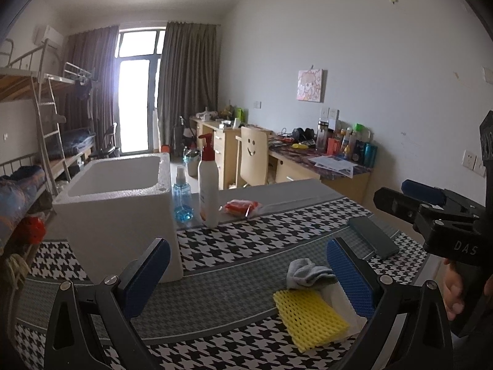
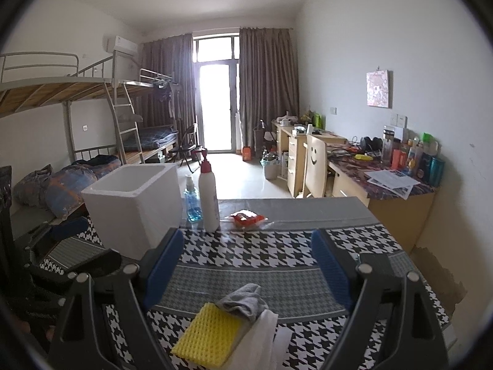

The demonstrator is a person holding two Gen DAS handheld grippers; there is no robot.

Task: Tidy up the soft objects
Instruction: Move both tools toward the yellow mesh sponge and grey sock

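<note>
A white foam box (image 1: 117, 212), thick-walled, square and open-topped, is taken as the landmark; it stands at the left of the surface (image 1: 234, 280), which is covered by a cloth of black-and-white houndstooth crossed by bands of fine grey weave. Directly in front of the box, the left gripper (image 1: 246, 274) is seen with its jaws spread wide and nothing between them; its fingers carry blue pads (image 1: 144, 277) with a ribbed texture. Just right of the box, a small clear spray bottle (image 1: 182, 195) of blue liquid and a tall white cylindrical pump bottle (image 1: 208, 191) with a red head are set side by side. Further right of the box, near the far edge of the surface, a crinkled red packet (image 1: 242, 207) is laid flat. To the front right of the box, the soft objects are grouped together: a crumpled grey sock (image 1: 305, 273), a yellow foam net (image 1: 308, 319) of raised mesh texture, and a folded white cloth (image 1: 342, 303) partly beneath the net. Right of the box and behind this group, a flat dark grey rectangular block (image 1: 372, 236) is placed. At the far right, the right gripper (image 2: 246, 265) is held by a hand (image 1: 454, 289); its jaws are likewise spread wide and empty, with the sock (image 2: 243, 300), the net (image 2: 209, 333) and the cloth (image 2: 265, 336) lying below and between its fingers, untouched.
</note>
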